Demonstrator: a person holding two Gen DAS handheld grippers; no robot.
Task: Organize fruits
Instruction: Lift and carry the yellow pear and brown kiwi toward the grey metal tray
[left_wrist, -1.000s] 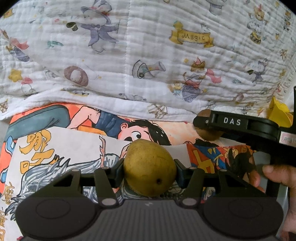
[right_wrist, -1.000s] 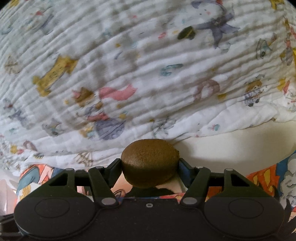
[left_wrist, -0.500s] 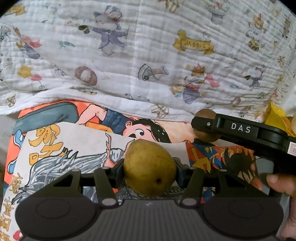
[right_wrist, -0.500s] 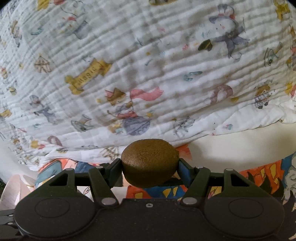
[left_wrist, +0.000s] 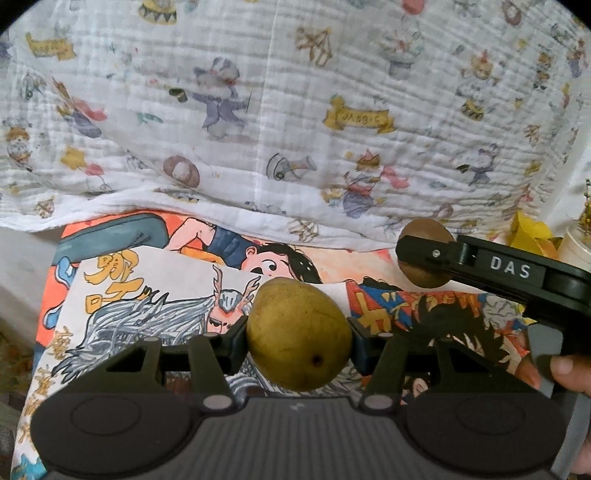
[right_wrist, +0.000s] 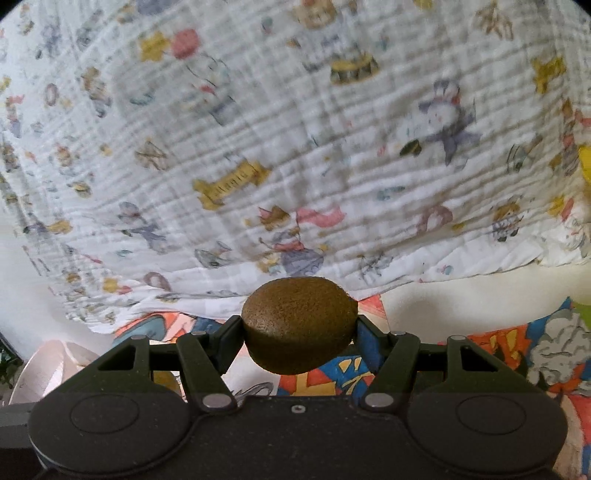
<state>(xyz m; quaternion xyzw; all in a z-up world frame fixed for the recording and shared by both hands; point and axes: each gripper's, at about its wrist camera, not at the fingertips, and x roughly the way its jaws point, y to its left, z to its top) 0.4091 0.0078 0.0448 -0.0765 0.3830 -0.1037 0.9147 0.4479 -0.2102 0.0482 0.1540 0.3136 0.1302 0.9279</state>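
Note:
My left gripper (left_wrist: 297, 332) is shut on a yellow-green pear (left_wrist: 298, 334), held above a sheet with bright comic drawings (left_wrist: 155, 295). At the right of the left wrist view, the right gripper (left_wrist: 424, 254) comes in from the side, gripping a brown kiwi (left_wrist: 424, 277), with a person's fingers (left_wrist: 569, 373) on its handle. In the right wrist view the same right gripper (right_wrist: 298, 330) is shut on the fuzzy brown kiwi (right_wrist: 298, 328), which fills the gap between the pads.
A white quilted blanket with cartoon prints (left_wrist: 295, 129) rises behind the comic sheet (right_wrist: 517, 343). Yellow crumpled material (left_wrist: 532, 232) lies at the far right. A pale pink bowl-like rim (right_wrist: 44, 369) shows at the lower left of the right wrist view.
Both grippers have risen with their fruit, so more of the blanket and the comic sheet shows. The right gripper moved up and right in the left wrist view.

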